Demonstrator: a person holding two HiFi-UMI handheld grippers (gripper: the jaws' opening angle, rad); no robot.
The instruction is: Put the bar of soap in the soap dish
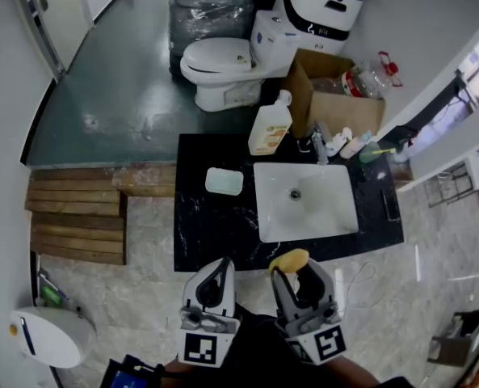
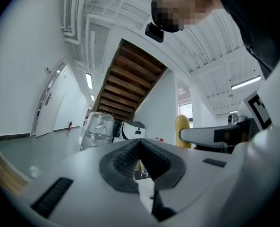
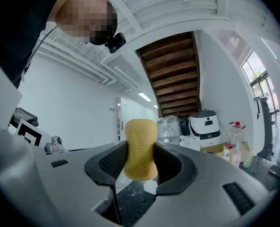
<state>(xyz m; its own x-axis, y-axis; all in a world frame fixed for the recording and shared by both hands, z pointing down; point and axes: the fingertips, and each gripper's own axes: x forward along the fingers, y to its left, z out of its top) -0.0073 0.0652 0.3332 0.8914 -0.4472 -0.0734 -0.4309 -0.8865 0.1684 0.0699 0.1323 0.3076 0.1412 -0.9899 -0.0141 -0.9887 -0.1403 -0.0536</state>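
Pinching the soap bar (image 3: 140,145) across its broad faces, the right tongs (image 1: 296,275) grip well. It is likely stiff but slick. Left tongs (image 1: 219,275) are pressed together, empty.

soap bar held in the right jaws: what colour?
Mustard yellow, plain, with faint embossed lettering. The bar of soap shows best in the right gripper view.
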